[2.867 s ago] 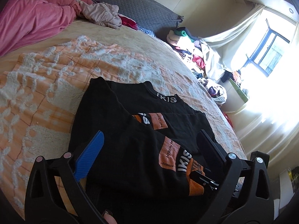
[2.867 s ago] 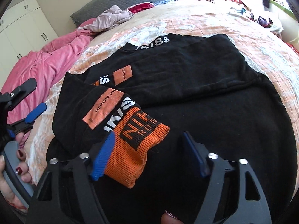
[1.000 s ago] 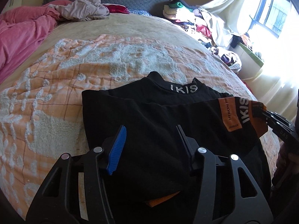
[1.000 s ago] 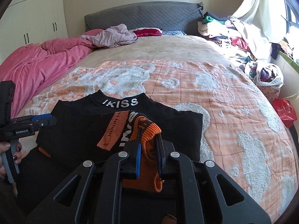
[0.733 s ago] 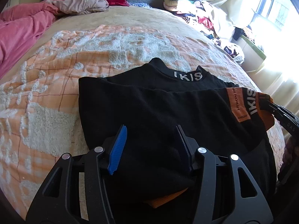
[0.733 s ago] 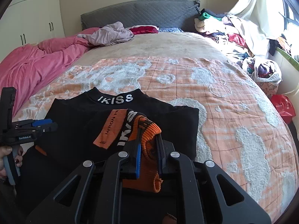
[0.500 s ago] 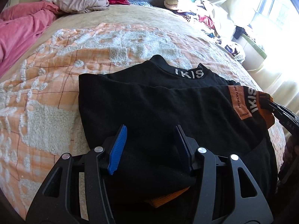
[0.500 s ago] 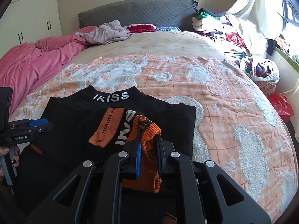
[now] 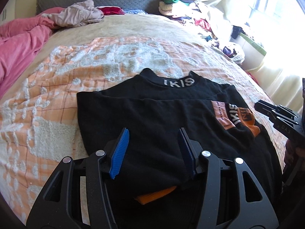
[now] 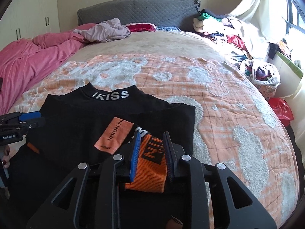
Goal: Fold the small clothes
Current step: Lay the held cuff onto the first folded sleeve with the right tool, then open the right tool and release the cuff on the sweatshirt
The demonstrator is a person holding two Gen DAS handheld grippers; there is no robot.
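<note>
1. The black sweatshirt (image 9: 152,118) lies flat on the orange-and-white bedspread (image 9: 57,87), collar away from the cameras, with white lettering "IKISS" on the neckband (image 10: 110,95).
2. One sleeve is folded across the body, running from the left side to the right, with its orange cuff (image 10: 150,164) near the garment's right edge.
3. An orange label (image 10: 113,135) printed "HERON PR…" sits on that sleeve just beside the cuff.
4. Right gripper (image 10: 151,156): jaws a little apart, one blue pad on each side of the orange cuff; the pads appear to touch the ribbing, but whether they bear on it cannot be told. In the left wrist view this gripper (image 9: 278,118) sits beside the cuff, clear of it.
5. Left gripper (image 9: 152,150): jaws spread wide, astride the folded black fabric at the near left part of the sweatshirt, pinching nothing.
6. A second orange cuff edge (image 9: 154,194) shows beneath the black fabric, just below the left gripper.
7. Surroundings: pink duvet (image 10: 28,57) at the far left, a crumpled mauve garment (image 10: 106,30) by the grey headboard (image 10: 137,11), and a clothes heap (image 10: 225,30) at the right by the window.
</note>
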